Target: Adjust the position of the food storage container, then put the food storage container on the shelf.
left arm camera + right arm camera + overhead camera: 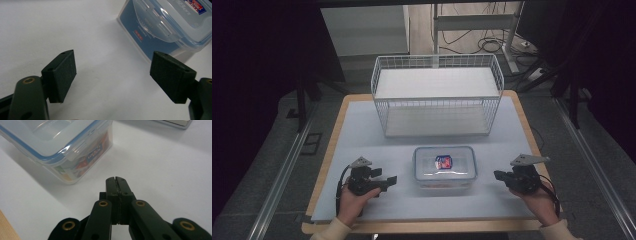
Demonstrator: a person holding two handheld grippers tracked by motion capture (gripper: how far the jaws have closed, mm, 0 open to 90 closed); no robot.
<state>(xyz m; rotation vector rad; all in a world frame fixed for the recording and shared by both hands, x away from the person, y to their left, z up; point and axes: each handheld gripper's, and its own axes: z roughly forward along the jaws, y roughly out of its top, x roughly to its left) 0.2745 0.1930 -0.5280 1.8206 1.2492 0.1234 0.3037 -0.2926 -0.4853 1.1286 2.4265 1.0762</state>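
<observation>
Sitting shut at the middle of a white table (362, 130), a clear plastic container (444, 167) with a blue-rimmed lid lies with its long axis running from 9 o'clock to 3 o'clock in the high view, lid facing up. A red and blue label (444, 161) shows on the lid, but its print is too small to read, and the colourful contents seen through the wall in the right gripper view cannot be identified. The left gripper (388, 181) rests at the container's 9 o'clock, near but apart from it, its tongs spread wide with nothing between them; the left gripper view shows bare table between the two pads (62, 75) and the container's corner cut off by the frame at 1 o'clock. The right gripper (498, 175) sits at the container's 3 o'clock, clear of it, tongs pressed together on nothing, pointing toward the container. In the right gripper view the container runs off the frame at 11 o'clock. A white wire basket (437, 95) stands at the container's 12 o'clock, open side up. The person's forearms are cropped by the lower edge.
</observation>
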